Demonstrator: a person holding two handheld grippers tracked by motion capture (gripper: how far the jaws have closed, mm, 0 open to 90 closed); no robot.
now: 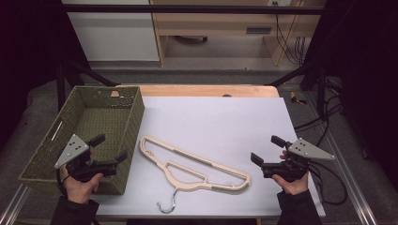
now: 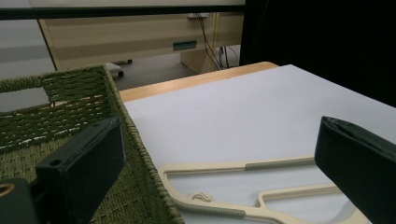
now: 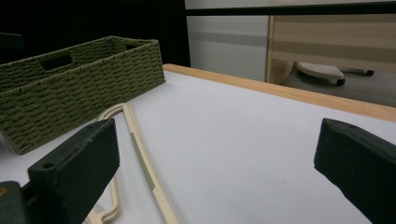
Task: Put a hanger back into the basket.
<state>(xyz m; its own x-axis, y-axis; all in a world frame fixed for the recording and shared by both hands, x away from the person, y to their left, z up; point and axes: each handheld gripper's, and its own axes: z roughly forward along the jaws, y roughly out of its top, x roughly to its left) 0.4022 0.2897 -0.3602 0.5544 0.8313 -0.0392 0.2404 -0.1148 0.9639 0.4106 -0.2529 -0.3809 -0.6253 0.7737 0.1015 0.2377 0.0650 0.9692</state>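
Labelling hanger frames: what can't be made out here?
- Hanger: whether one or a stack; edges too fine in the high view.
- Hanger hook: cut off by the bottom edge in both gripper views.
- Basket near corner: behind the left gripper in the high view.
- Right gripper: nothing hidden; jaws apart.
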